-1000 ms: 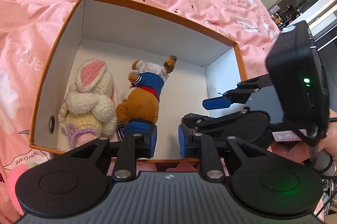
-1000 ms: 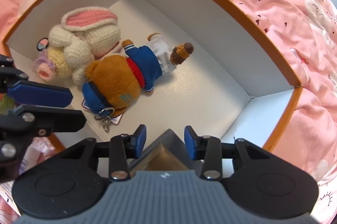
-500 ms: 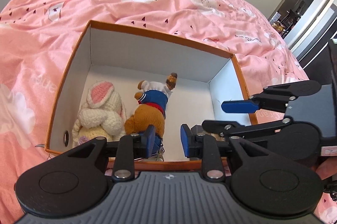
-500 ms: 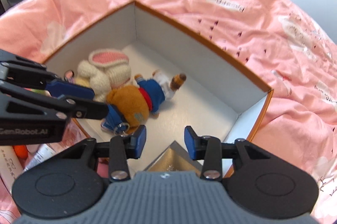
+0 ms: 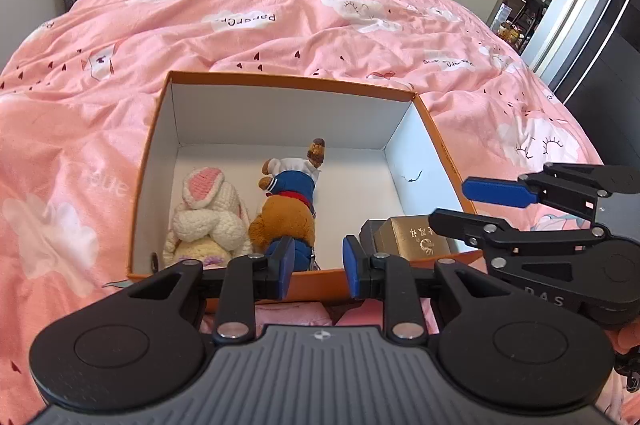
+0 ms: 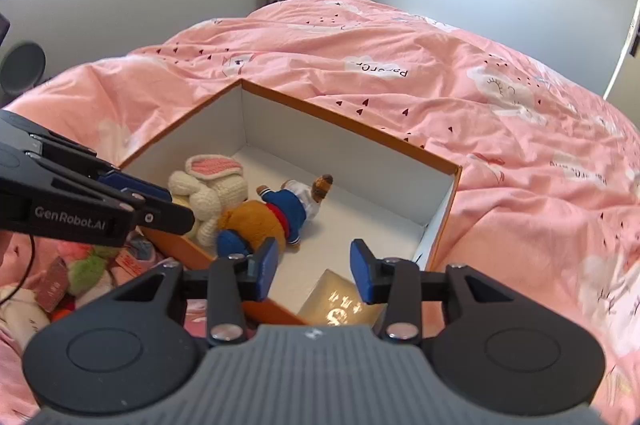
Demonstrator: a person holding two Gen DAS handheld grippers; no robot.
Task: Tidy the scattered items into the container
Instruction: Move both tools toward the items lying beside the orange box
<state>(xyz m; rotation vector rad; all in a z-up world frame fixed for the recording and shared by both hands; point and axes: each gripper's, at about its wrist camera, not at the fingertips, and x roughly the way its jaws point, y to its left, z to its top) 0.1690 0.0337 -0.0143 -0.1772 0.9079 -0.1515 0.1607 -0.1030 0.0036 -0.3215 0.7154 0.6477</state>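
Both grippers, left gripper and right gripper, hang empty and slightly parted above the orange box. It holds three things: crocheted rabbit, plush bear and gold box in its near right corner. A toy pile lies beside the box's left wall.

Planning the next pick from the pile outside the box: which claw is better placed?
Probably left: the left claw hangs empty just above the leftover pile beside the box; the right claw is farther off.
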